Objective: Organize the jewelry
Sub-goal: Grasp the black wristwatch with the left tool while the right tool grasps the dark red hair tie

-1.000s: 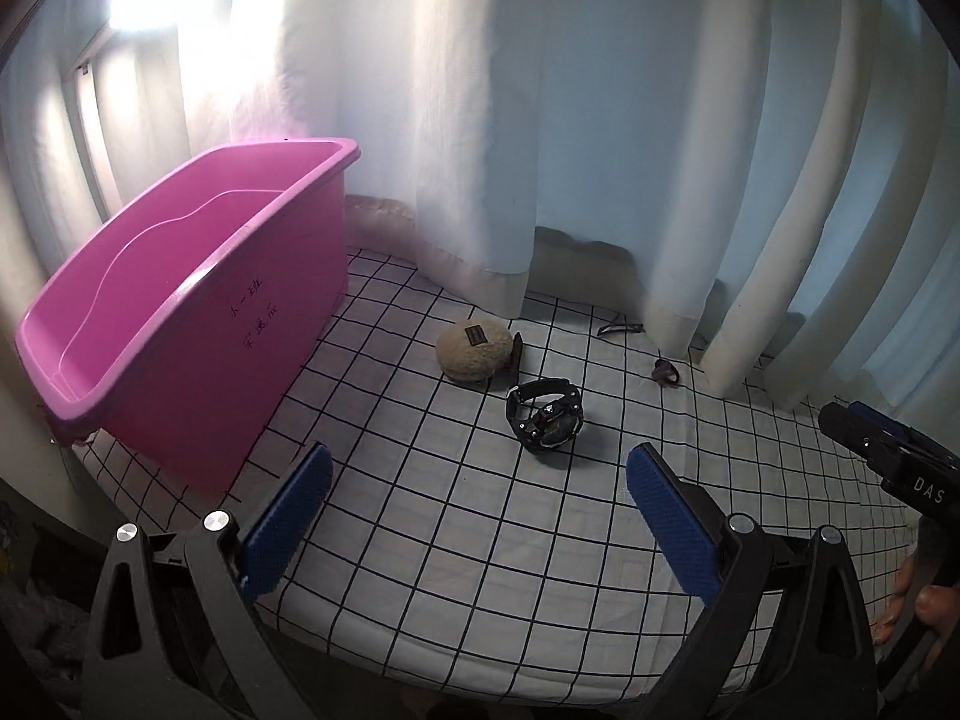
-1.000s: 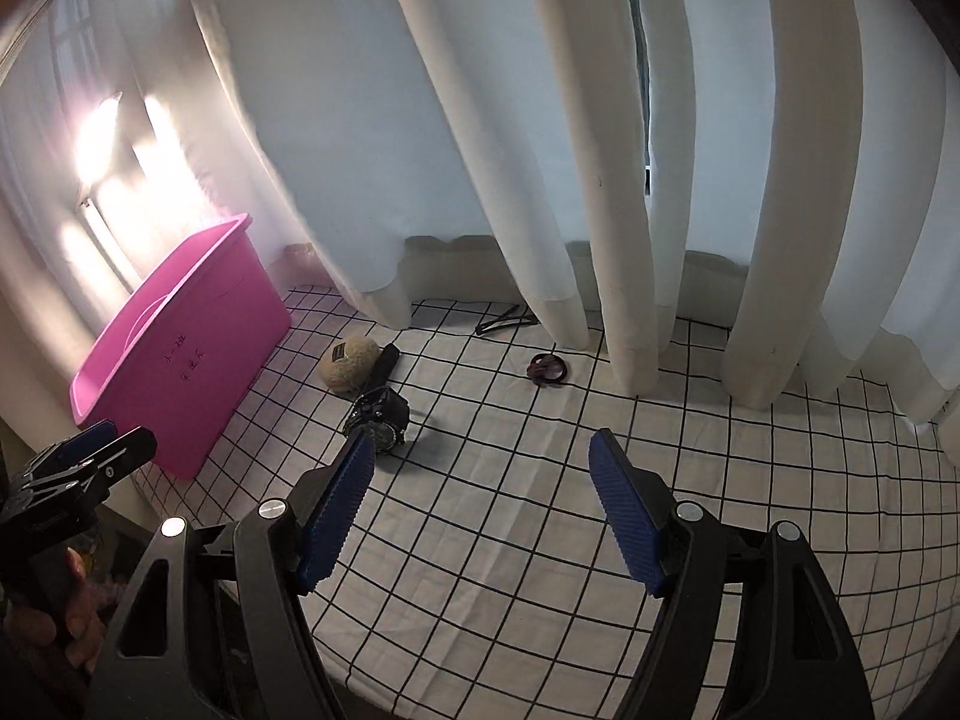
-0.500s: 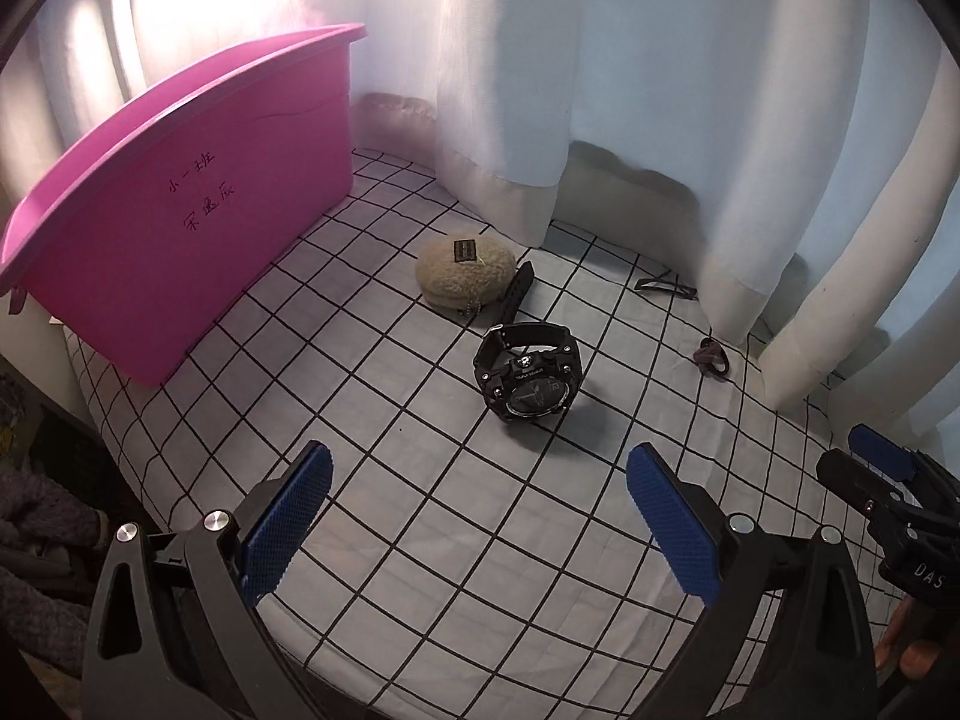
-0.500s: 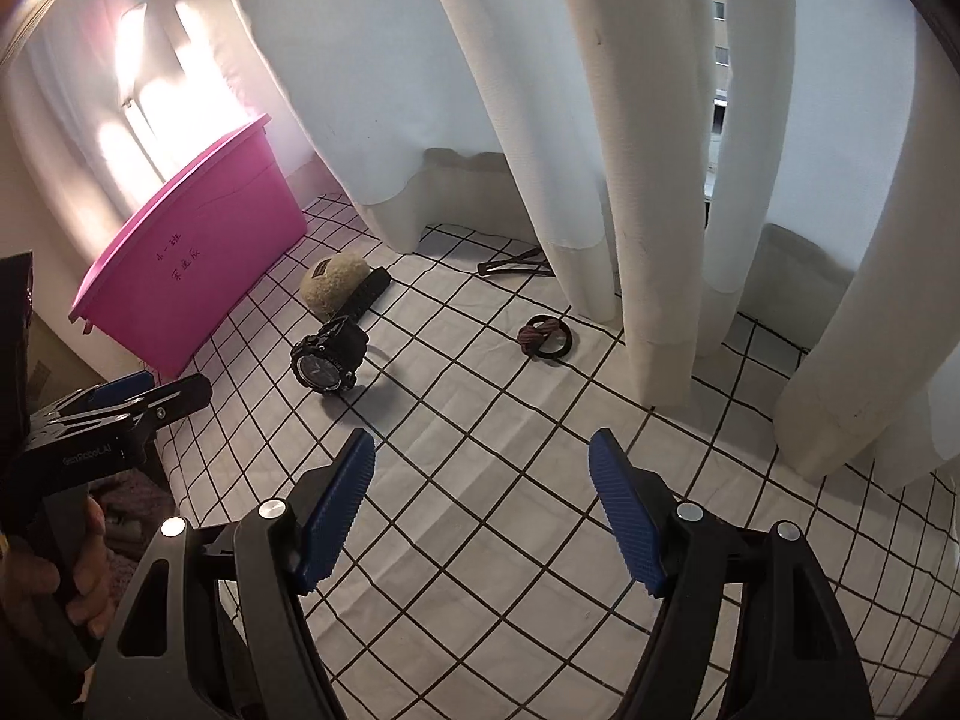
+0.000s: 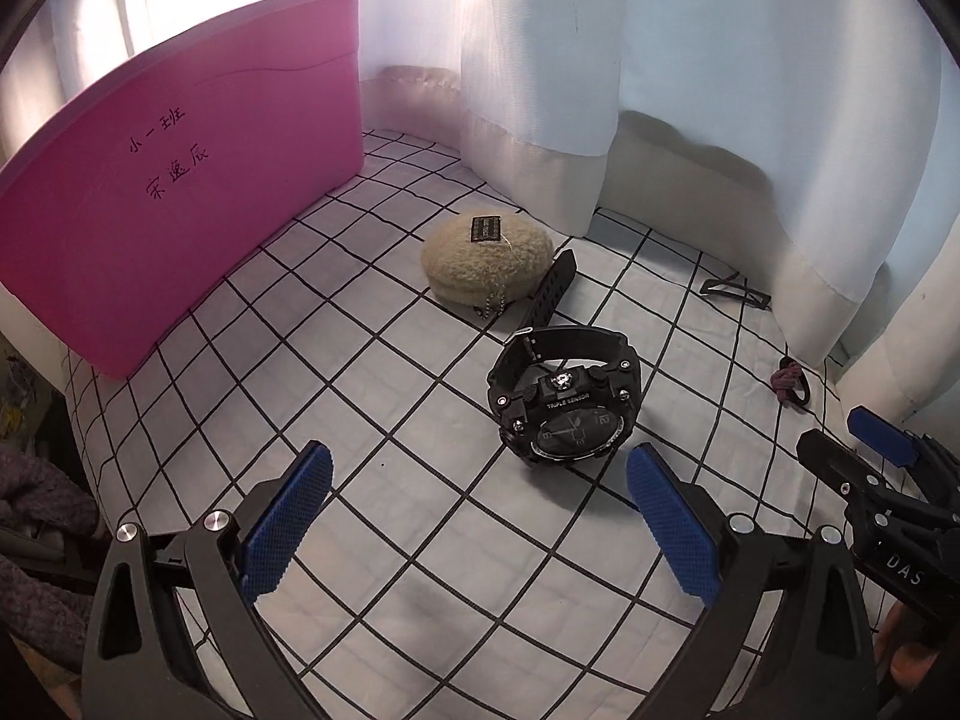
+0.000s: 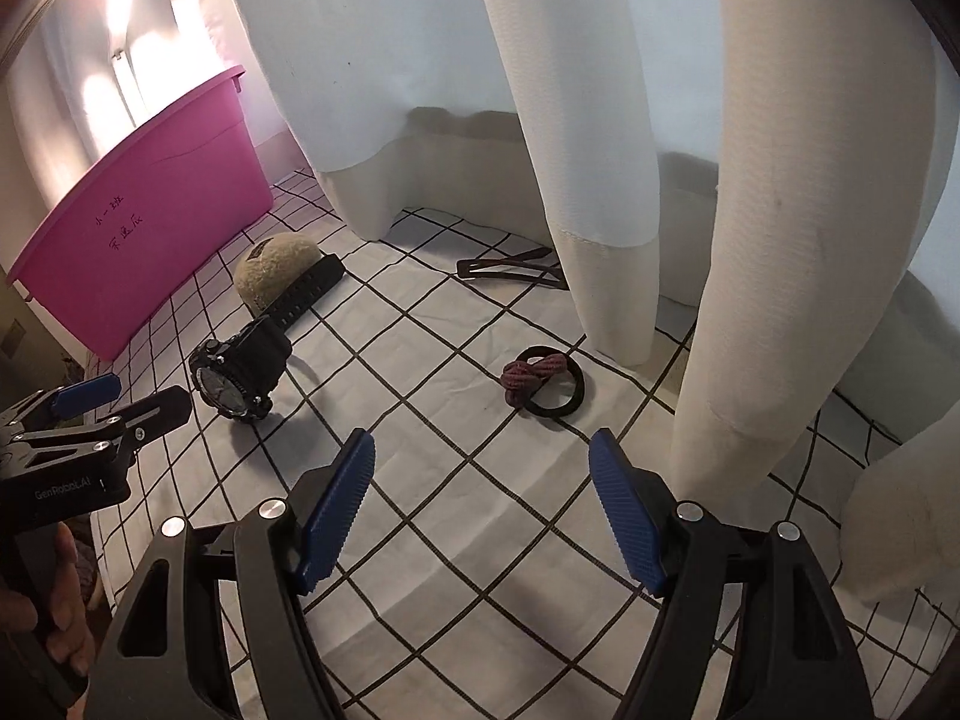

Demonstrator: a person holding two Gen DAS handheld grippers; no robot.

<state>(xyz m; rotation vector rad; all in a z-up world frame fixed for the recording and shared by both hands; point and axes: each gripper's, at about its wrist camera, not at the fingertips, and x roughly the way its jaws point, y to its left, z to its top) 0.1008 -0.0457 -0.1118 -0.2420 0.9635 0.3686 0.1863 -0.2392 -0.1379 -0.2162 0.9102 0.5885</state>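
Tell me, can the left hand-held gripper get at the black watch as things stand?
Probably yes. The left hand-held gripper is open, and the black watch lies just ahead on the checked cloth, slightly toward its right finger. Nothing stands between them.

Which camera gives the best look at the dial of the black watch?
The left wrist view. There the black watch lies close with its dial facing the camera, hands and lettering readable. In the right wrist view the watch sits farther off at the left, seen from the side, its dial turned mostly away.
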